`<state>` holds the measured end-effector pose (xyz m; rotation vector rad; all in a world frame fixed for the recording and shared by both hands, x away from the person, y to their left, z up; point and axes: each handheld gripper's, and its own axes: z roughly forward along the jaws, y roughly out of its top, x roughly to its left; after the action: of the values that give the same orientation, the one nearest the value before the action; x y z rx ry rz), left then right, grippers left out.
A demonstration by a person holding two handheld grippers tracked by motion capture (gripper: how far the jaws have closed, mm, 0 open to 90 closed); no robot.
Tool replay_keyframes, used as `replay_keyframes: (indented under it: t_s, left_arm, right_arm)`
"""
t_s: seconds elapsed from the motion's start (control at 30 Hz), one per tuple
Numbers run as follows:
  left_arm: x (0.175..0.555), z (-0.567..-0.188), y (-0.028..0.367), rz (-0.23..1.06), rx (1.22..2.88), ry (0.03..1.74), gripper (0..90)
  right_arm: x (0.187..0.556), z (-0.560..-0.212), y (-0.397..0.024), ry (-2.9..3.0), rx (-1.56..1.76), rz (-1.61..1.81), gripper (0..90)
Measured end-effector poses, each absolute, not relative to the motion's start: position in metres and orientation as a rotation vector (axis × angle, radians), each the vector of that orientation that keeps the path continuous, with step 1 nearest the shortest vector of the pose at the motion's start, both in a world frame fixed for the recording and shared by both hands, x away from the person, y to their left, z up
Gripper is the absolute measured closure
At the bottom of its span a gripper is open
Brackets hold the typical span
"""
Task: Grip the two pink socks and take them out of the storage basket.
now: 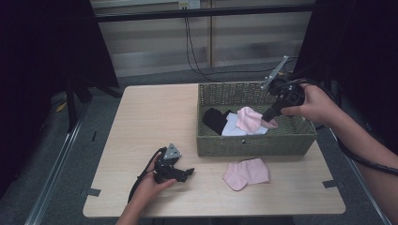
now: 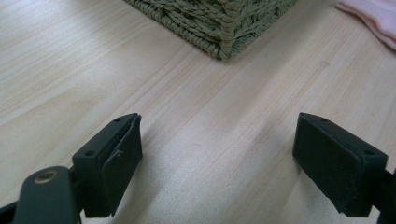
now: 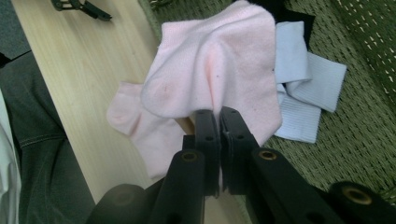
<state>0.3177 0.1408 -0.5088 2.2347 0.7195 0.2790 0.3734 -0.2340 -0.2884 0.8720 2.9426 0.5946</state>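
Pink sock (image 1: 248,119) is pinched in the right gripper (image 1: 271,112), jaws closed down onto the fabric, held above the woven basket (image 1: 256,143) at right of centre in the high view. White cloth (image 1: 233,127) and a black item (image 1: 215,119) are seen inside the basket below it. A second pink sock (image 1: 246,173) is laid flat on the table (image 1: 155,117), just in front of the basket's near wall, lower centre of frame, long axis roughly left-right. Left gripper (image 1: 187,173) is rested on the table at lower left, jaws wide apart, nothing held. If pairing is intended, the table sock lies down-left of the held one; the left gripper is judged nearer to it.
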Motion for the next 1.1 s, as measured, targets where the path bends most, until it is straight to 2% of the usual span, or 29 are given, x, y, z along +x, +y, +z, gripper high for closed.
replay_keyframes:
  t_s: [0.37, 1.1]
  left_arm:
    - [0.318, -0.509, 0.141, 0.280, 2.232, 0.720, 15.3]
    - [0.317, -0.509, 0.140, 0.276, 2.228, 0.723, 15.3]
  right_arm:
    - [0.355, -0.285, -0.222, 2.969, 0.781, 0.650, 86.5]
    - [0.326, -0.316, -0.199, 3.055, 0.624, 0.685, 86.0]
